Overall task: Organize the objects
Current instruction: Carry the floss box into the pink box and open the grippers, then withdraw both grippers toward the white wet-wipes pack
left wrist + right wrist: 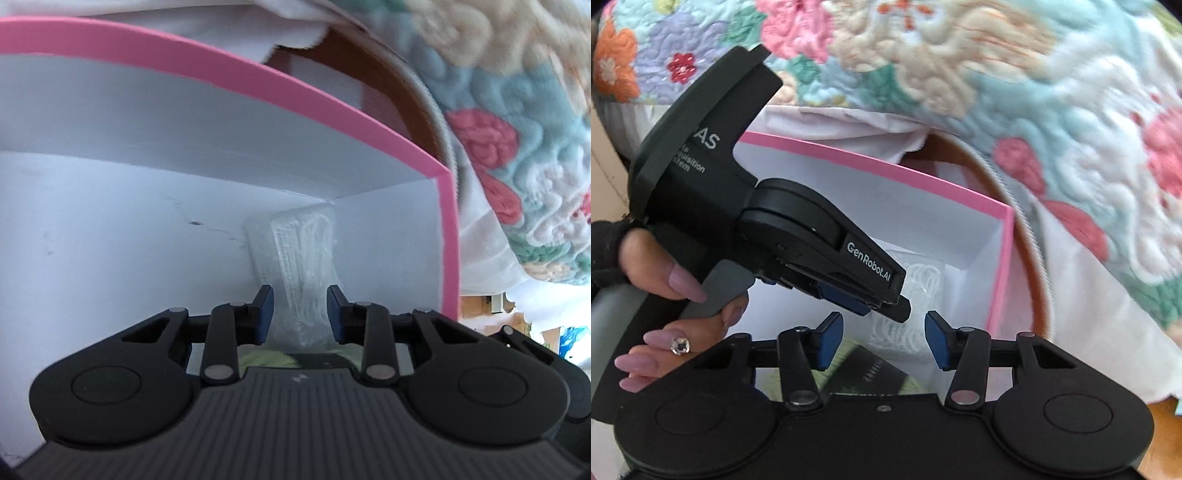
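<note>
Left wrist view: the left gripper [300, 314] sits low inside a pink box [258, 79] w/ white walls. Its two blue pads [266, 314] sit on both sides of a clear bumpy plastic packet [301, 266]. The packet leans up into the far right corner of the box. The left pad looks like it touches the packet. A thin gap shows by the right pad, so I can't tell if the claw is clamped on it. Under the claw there's a bit of yellow-green stuff [262, 357] and a dark flat thing; too hidden to name.

Right wrist view: the right gripper [884, 341] is nearest, claw apart, nothing in it. It hangs over the near side of the pink box [879, 162]. Just past its pads is the clear packet [923, 280], w/ white loopy lines on it. The left gripper [882, 302] comes in from the left and its tip is on the packet. White letters on its side read "GenRobot.AI". Higher up on its body are "AS" and part of a word like "quisition". A hand [668, 295] w/ long pale pink nails and a shiny ring holds its grey handle.

Behind the box is a fluffy blanket [1015, 74] w/ pink, orange and blue flowers. A brown edge [1008, 195] shows btw box and blanket.
</note>
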The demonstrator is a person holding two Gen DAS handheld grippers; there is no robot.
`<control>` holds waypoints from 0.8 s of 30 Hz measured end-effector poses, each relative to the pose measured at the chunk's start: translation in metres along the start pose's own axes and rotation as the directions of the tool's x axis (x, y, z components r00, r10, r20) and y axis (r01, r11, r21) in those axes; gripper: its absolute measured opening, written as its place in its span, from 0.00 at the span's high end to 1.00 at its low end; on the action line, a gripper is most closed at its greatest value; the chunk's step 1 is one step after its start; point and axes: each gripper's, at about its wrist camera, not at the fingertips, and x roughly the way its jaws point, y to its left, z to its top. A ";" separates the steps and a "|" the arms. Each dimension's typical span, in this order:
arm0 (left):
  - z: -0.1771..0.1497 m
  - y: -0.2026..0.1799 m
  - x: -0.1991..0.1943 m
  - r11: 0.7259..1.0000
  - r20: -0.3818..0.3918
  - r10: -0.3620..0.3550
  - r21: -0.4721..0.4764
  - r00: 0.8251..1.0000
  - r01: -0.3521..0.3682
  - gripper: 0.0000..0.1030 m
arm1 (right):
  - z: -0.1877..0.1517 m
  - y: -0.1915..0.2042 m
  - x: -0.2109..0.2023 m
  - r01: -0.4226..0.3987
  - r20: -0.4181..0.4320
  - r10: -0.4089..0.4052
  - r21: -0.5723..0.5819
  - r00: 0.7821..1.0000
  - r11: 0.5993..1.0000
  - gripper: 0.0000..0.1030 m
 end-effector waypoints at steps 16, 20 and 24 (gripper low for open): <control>-0.043 -0.067 -0.119 0.967 0.080 0.133 0.206 0.988 -0.147 0.68 | -0.012 0.010 -0.070 -0.099 0.112 0.093 0.050 0.989 0.994 0.49; -0.051 -0.068 -0.168 0.954 0.074 0.176 0.233 0.982 -0.189 0.60 | -0.021 0.017 -0.114 -0.116 0.139 0.110 0.033 0.984 0.993 0.47; -0.071 -0.081 -0.214 0.934 0.100 0.193 0.287 0.976 -0.214 0.57 | -0.028 0.029 -0.159 -0.145 0.149 0.141 0.016 0.979 0.989 0.42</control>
